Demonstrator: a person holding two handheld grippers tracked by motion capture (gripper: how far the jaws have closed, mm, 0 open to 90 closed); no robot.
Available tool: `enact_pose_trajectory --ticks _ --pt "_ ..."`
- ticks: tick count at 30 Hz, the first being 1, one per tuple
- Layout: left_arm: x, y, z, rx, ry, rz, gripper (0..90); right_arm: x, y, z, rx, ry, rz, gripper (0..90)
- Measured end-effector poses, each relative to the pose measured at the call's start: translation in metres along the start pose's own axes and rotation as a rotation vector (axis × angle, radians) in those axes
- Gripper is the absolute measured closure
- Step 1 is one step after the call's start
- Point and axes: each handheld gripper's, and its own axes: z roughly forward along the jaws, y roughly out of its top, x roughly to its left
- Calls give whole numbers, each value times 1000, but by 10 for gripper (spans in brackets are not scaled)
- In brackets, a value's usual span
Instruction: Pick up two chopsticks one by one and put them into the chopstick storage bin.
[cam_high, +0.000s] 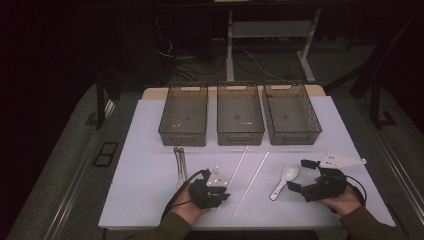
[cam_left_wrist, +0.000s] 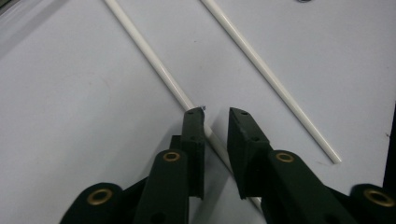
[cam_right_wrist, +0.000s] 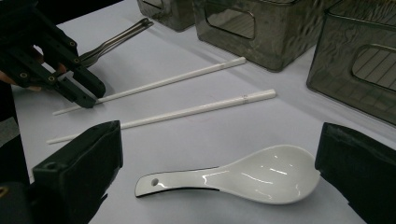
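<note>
while left gripper (cam_left_wrist: 215, 116) straddles chopstick (cam_left_wrist: 154, 65), open table (cam_high: 150, 200) leftward, bins (cam_high: 240, 120) ahead

In the left gripper view's lower centre, the thin white plastic chopstick (cam_left_wrist: 159, 70) disappears behind the black left gripper (cam_left_wrist: 217, 116) — contact unclear.

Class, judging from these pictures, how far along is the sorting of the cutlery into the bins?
Done: nothing; the three bins look empty. In hand: the left gripper straddles one chopstick lying on the table, pads apart; the right gripper stands open around the spoon. Left: both chopsticks, spoon and the metal cutlery.
</note>
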Motion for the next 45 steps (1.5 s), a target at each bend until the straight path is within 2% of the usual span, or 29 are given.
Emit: enact_pose_trajectory --ticks 8,13,15,19,20,21,26,33,36,40,41,45 --pt "5 -2 -3 8 4 -23 786 0 0 0 -1 1 1 9" --pt "13 -6 -7 8 5 -59 801 0 0 0 0 1 3 9" --pt "17 -7 -9 9 9 -57 810 0 0 0 -1 1 2 9" --pt "27 -12 -14 10 11 -96 821 0 0 -1 -1 2 3 8" --pt "28 -13 -15 8 13 -121 823 0 0 -1 -1 2 3 8" --pt "32 -14 -16 9 18 -104 825 0 0 0 -1 2 2 8" --pt "40 -19 -19 4 26 -147 835 0 0 -1 -1 2 2 8" --pt "44 -20 -21 6 30 -167 839 0 0 0 0 2 2 8" --pt "44 -20 -21 0 28 -171 772 0 0 0 0 2 1 9" --pt "46 -13 -26 -52 7 -201 704 0 0 0 1 2 1 8" --pt "48 -10 -27 -62 -6 -204 701 0 0 0 2 3 2 8" --pt "56 4 -21 -77 -12 -202 689 0 0 1 7 4 3 8"
